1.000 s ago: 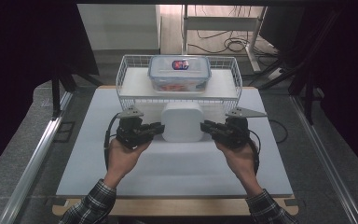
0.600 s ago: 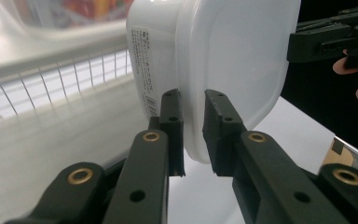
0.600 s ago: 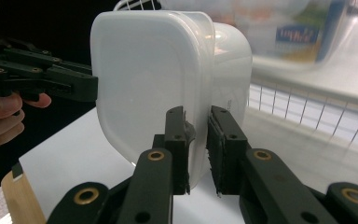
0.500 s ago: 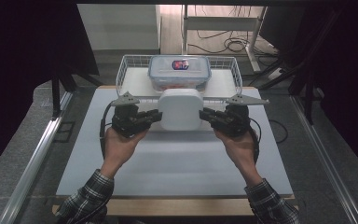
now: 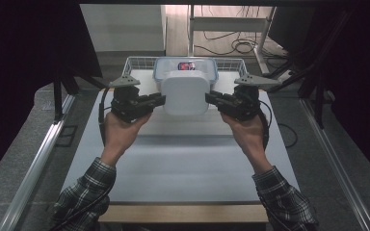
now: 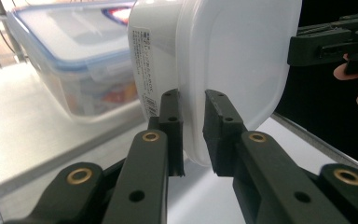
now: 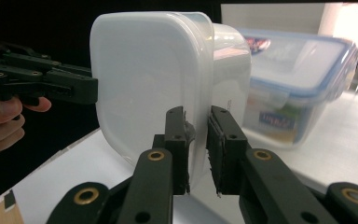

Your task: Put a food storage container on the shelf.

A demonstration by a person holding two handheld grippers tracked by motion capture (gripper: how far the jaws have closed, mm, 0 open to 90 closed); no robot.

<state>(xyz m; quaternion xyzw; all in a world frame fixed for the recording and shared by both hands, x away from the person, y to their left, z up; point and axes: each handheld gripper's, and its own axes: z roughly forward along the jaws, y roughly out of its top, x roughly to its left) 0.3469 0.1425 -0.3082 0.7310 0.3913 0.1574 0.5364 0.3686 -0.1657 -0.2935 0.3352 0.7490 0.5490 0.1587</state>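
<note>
A white plastic container [image 5: 185,91] with a rounded lid hangs in the air over the table, held from both sides. My left gripper [image 5: 161,100] is shut on its left rim, and my right gripper [image 5: 209,98] is shut on its right rim. In the left gripper view the jaws [image 6: 192,135] pinch the lid's edge of the white container [image 6: 233,60], with the other gripper [image 6: 326,44] at the far side. The right gripper view has its jaws [image 7: 198,140] clamped on the rim of the white container [image 7: 149,79].
Right behind the held container, a clear box with a blue-edged lid [image 5: 187,65] sits in a white wire basket [image 5: 139,62] at the back of the table. A white mat [image 5: 173,163] covers the tabletop. Dark curtains flank both sides.
Both hands have risen together, lifting the white container off the mat and a little toward the wire basket. The grips have not changed.
</note>
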